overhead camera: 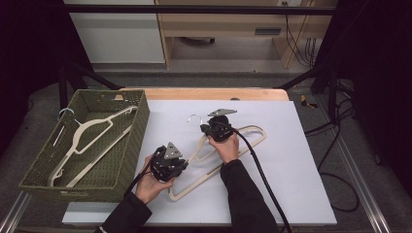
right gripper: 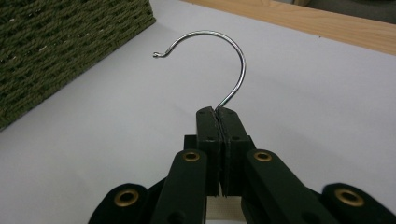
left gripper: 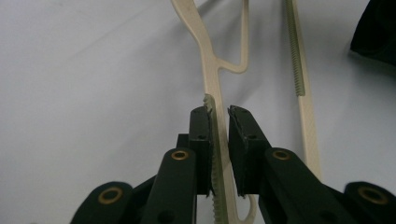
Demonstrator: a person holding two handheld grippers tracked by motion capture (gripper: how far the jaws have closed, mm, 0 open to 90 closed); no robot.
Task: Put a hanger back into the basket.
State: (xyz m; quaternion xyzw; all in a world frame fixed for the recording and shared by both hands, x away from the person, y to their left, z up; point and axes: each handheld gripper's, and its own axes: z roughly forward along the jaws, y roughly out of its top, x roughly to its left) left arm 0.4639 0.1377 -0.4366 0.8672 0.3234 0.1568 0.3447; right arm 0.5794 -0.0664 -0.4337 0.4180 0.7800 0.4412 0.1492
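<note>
While the cream hanger (overhead camera: 228, 155) lies flat on the white sheet (overhead camera: 291, 160) of the counter, I hold it with both tongs. My right tongs (right gripper: 218, 111) are pressed together on the metal hook (right gripper: 224, 51), low on its stem, and the curve of the hook rises free above the tips. My left tongs (left gripper: 219, 114) are closed around one arm of the hanger; the ribbed strip on that arm runs against one pad, and a thin gap shows at the other pad. In the high view, my left tongs (overhead camera: 167, 164) sit at the lower end of the hanger, on the side nearer the green woven basket (overhead camera: 133, 141), and my right tongs (overhead camera: 217, 127) sit at its top, where the hook (overhead camera: 194, 118) begins. The basket stands just left of the hanger. A second hanger (overhead camera: 90, 141) of the same colour lies inside the basket.
</note>
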